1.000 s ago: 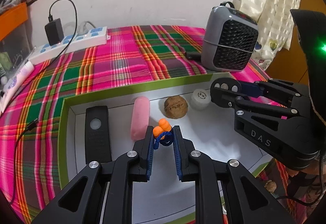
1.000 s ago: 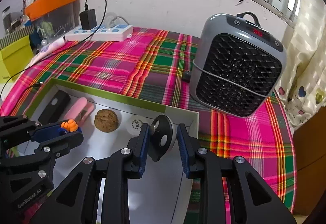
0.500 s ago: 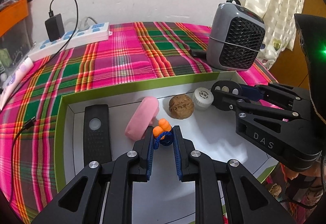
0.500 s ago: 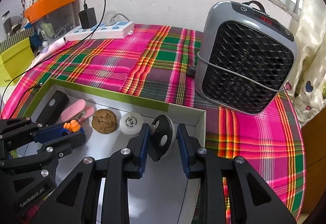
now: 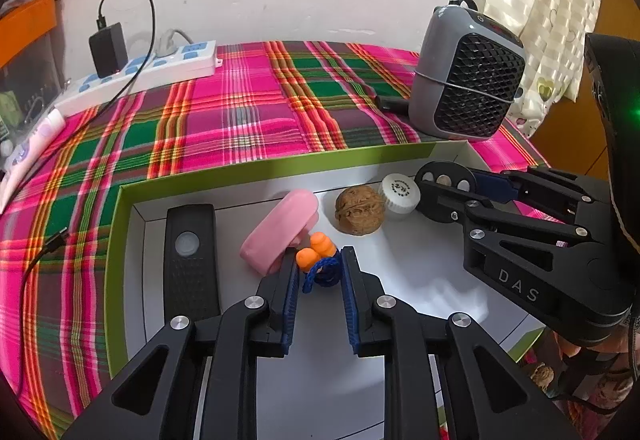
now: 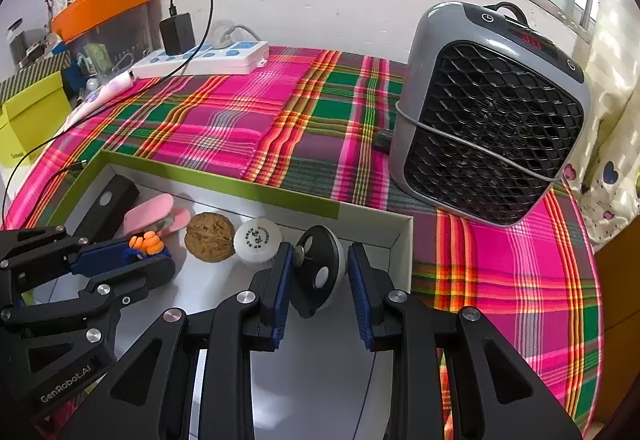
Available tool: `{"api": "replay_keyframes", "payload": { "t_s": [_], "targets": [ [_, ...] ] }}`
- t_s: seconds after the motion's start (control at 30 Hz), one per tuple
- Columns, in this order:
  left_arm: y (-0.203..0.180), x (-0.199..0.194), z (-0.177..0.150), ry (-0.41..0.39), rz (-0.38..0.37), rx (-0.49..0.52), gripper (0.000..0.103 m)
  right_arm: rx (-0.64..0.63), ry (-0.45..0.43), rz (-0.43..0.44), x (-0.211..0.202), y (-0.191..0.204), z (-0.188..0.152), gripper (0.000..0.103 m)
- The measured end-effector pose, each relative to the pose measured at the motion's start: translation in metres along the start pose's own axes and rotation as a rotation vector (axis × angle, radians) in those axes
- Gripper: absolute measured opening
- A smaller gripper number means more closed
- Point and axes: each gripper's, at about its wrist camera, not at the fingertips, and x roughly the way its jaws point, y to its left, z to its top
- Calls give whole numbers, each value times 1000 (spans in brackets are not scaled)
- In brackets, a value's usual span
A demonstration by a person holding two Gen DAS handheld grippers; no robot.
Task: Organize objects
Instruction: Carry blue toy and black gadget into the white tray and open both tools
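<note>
Left wrist view takes in a tabletop [image 5: 248, 107] under a pink and green plaid cloth, with a grey fan heater [image 5: 468, 75] standing at its far right and a white power strip [image 5: 136, 73] along the far wall. Nearer lies a shallow white box with a green rim [image 5: 120, 232], its long axis running left to right. Its near half is bare floor, open for moving; the things sit in a row by the far wall. From the left: a black remote [image 5: 190, 260] pointing away toward the far rim, a pink case [image 5: 280, 230] tilted up to the right, a walnut [image 5: 360, 209], a white cap [image 5: 400, 191]. The left hand-held gripper [image 5: 320, 268] is narrowed on a blue cord with orange earplugs [image 5: 316, 252], just beside the pink case. The right hand-held gripper [image 6: 316, 260] clamps a black and white disc [image 6: 318, 272] on edge, close to the box's right wall [image 6: 406, 252].
</note>
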Motion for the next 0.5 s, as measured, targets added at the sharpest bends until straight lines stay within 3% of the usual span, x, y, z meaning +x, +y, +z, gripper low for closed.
{"api": "replay_keyframes", "payload": {
  "t_s": [0.3,0.5],
  "targets": [
    [1,0,1,0,5,-4,21,-2,3,4,0,0,1,29],
    [2,-2,1,-9,5,-2,25,-2,-17,6,-5,0,1,39]
  ]
}}
